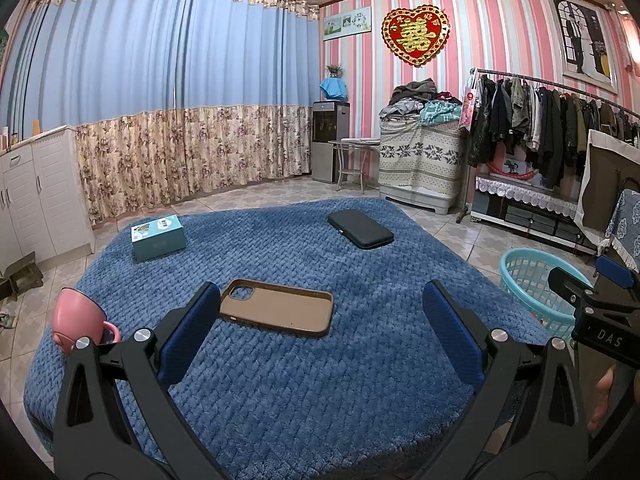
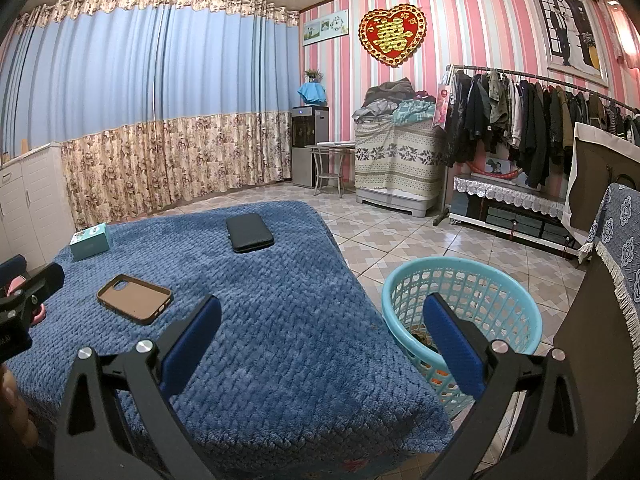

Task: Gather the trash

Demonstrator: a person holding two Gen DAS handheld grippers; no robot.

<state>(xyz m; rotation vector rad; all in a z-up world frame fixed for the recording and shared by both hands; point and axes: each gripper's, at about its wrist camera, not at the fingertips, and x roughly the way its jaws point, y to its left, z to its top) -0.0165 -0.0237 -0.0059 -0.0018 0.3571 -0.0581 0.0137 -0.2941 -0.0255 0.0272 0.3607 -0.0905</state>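
Note:
A light blue plastic basket (image 2: 460,300) stands on the floor at the right side of the blue-covered table (image 2: 280,320); some dark and orange bits lie in its bottom. It also shows in the left wrist view (image 1: 532,280). My right gripper (image 2: 322,340) is open and empty, its right finger over the basket's near rim, its left finger over the table edge. My left gripper (image 1: 320,332) is open and empty above the table, just short of a brown phone case (image 1: 276,306). The right gripper's body shows at the right edge of the left wrist view (image 1: 592,312).
On the table lie a teal box (image 1: 158,236), a black case (image 1: 360,228) and a pink mug (image 1: 80,318) at the left edge. A clothes rack (image 2: 540,120), low shelf and covered chair (image 2: 616,248) stand right. A white cabinet (image 1: 36,196) stands left.

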